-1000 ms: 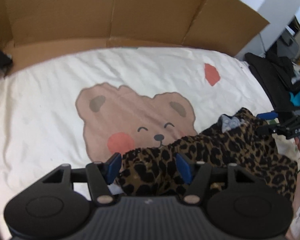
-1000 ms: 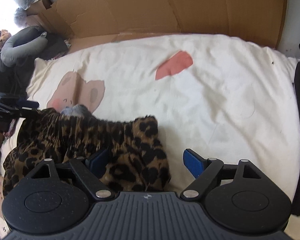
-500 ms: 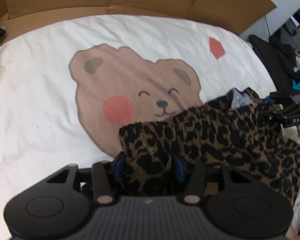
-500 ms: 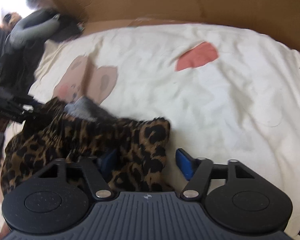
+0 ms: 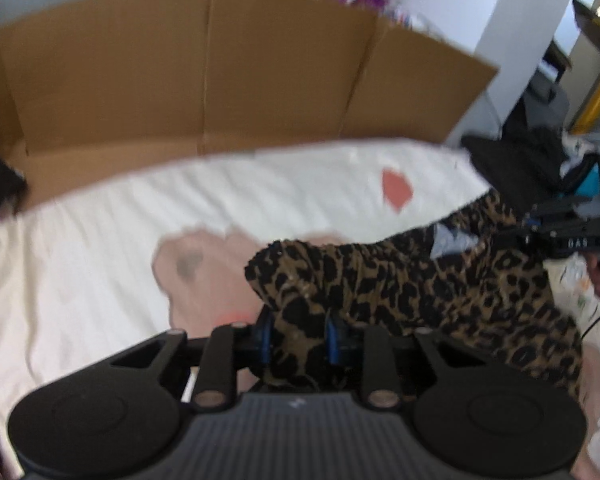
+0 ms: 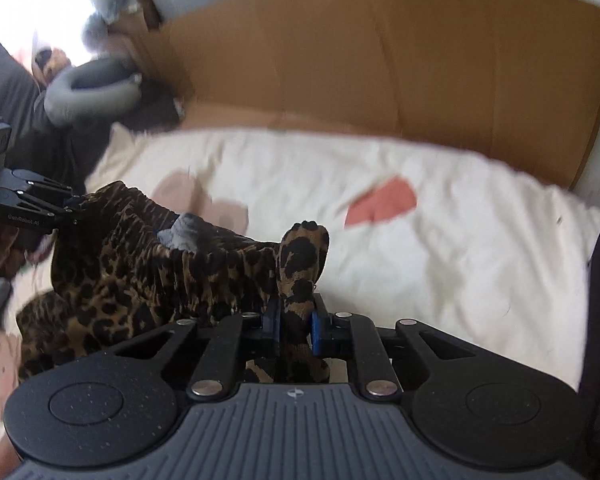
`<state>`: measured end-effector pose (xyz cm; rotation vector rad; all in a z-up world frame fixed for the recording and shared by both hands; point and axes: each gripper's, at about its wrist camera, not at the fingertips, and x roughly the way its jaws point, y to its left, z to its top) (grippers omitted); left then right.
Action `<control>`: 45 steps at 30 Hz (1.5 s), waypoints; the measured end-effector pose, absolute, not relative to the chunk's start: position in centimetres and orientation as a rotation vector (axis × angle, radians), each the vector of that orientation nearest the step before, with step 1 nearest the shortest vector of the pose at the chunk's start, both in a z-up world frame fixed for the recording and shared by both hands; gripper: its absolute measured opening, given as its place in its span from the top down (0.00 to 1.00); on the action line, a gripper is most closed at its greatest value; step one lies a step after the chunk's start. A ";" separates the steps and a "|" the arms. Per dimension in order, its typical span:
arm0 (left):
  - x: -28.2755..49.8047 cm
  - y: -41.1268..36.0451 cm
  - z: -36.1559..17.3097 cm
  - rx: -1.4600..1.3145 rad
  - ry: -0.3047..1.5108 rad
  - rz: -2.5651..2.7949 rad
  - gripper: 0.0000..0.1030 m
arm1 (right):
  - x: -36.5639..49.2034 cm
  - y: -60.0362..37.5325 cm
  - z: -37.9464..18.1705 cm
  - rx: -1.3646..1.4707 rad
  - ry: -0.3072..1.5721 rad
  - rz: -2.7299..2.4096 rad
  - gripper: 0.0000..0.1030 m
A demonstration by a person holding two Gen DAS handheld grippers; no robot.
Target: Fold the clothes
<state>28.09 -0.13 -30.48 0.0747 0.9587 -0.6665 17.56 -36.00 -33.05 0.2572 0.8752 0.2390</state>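
Leopard-print garment (image 5: 440, 280) – soft, light, floppy. Left gripper (image 5: 298, 338) and right gripper (image 6: 294, 326) fingers pinch its gathered band's two ends above the bear bedsheet (image 6: 440, 248) – good holds.

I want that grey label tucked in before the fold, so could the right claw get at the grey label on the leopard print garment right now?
Probably not: the right claw is shut on the leopard print garment. The grey label lies uncovered, so only that grip blocks it.
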 end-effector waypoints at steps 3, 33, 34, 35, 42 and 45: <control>28.5 0.3 -28.7 0.010 0.897 -0.668 0.75 | 17.5 -36.9 -31.4 0.291 0.817 0.234 0.88; 34.1 2.3 -34.3 -0.027 0.936 -0.479 0.76 | 27.1 -36.0 -35.4 0.348 0.893 0.166 0.89; 34.5 2.4 -35.1 -0.027 0.954 -0.468 0.76 | 27.5 -35.9 -36.0 0.346 0.906 0.157 0.88; 34.9 2.4 -35.6 -0.034 0.971 -0.457 0.75 | 27.8 -35.8 -36.5 0.341 0.921 0.146 0.88; 36.3 3.6 -37.6 -0.094 1.044 -0.394 0.53 | 28.9 -35.2 -37.9 0.291 0.988 0.072 0.52; 36.2 4.1 -37.5 -0.099 1.041 -0.394 0.48 | 28.8 -35.1 -37.0 0.297 0.965 0.080 0.40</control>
